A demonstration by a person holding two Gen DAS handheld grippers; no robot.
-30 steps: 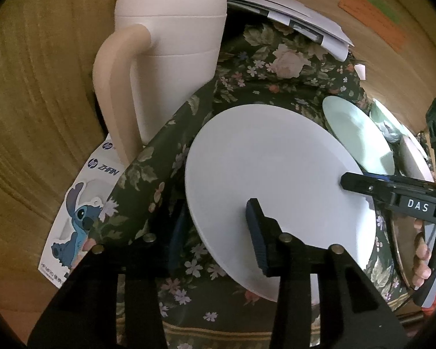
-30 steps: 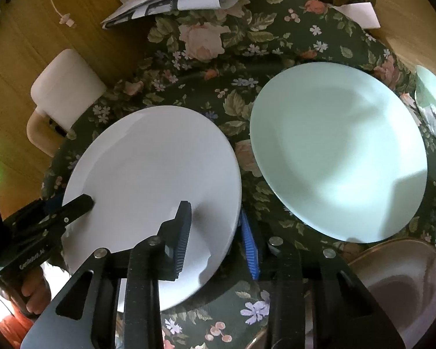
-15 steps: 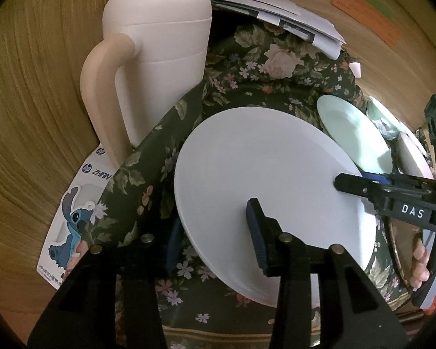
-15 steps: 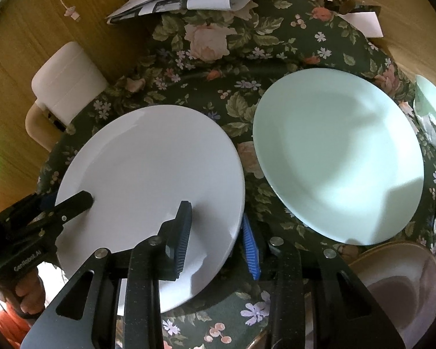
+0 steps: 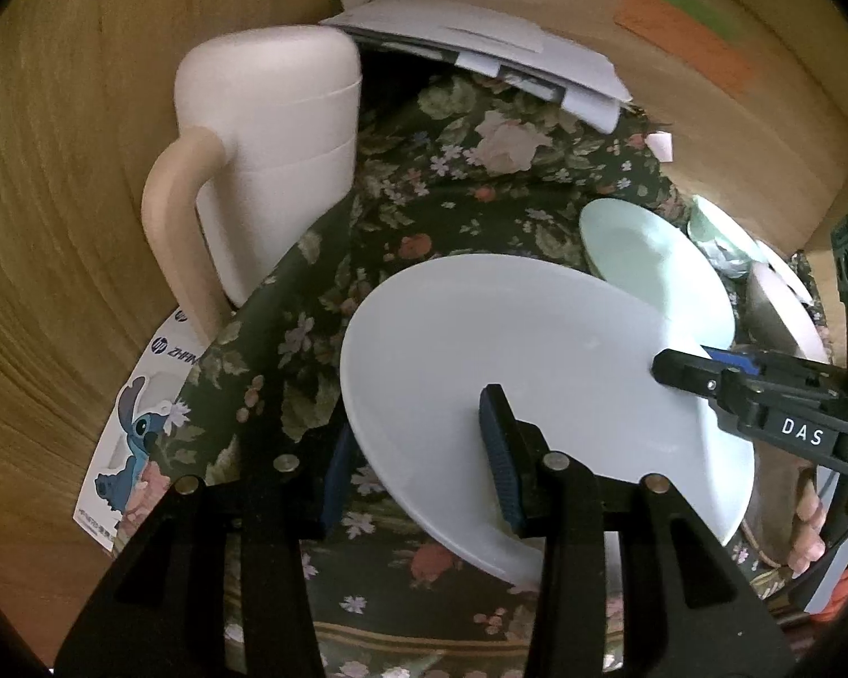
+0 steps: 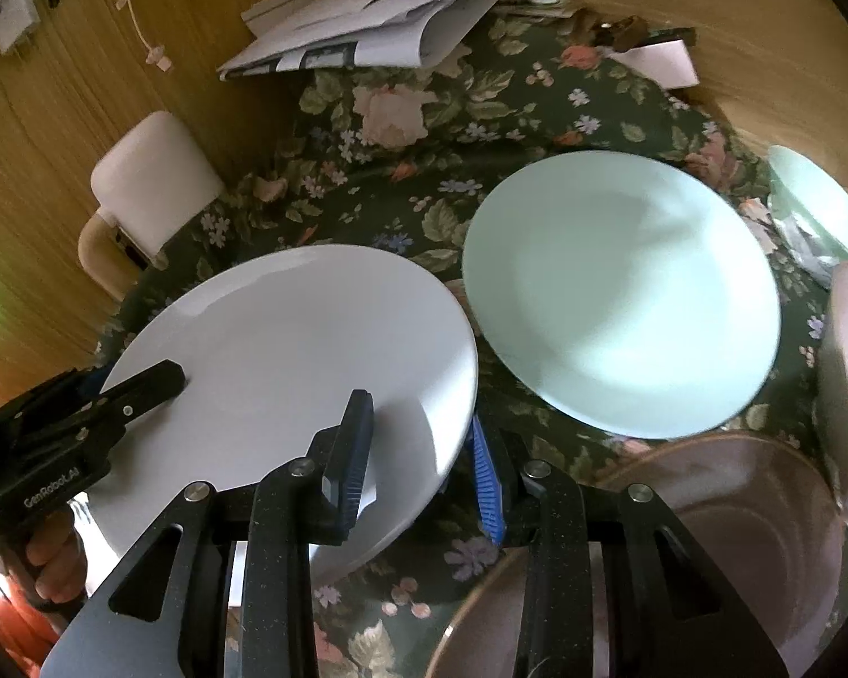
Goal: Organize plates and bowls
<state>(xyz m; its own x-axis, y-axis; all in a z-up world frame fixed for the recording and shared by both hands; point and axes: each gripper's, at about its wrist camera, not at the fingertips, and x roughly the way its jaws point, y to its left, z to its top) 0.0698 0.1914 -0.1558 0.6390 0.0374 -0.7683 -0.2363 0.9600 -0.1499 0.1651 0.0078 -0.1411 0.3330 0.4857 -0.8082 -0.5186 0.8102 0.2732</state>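
Lifted and tilted since a second ago, the white plate (image 5: 537, 373) now hangs above the floral cloth (image 5: 441, 198), clamped at its near-left rim by the left gripper (image 5: 418, 455) and at its right rim by the right gripper (image 6: 421, 452). Just right lies a mint-green plate (image 6: 622, 294); a cream mug (image 5: 271, 152) stands far left.

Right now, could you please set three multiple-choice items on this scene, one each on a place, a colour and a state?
1. Where does the round pale green plate lie, in the right wrist view?
A. right of the round white plate
B. under the white papers
C. on the wooden floor

2. What colour are the gripper pads?
A. red
B. blue
C. yellow

3. How is the white plate held?
A. by neither gripper
B. by the left gripper alone
C. by both, with the right gripper

A: it lies beside the plate on the floral cloth.
B: blue ribbing shows.
C: each straddles the rim.
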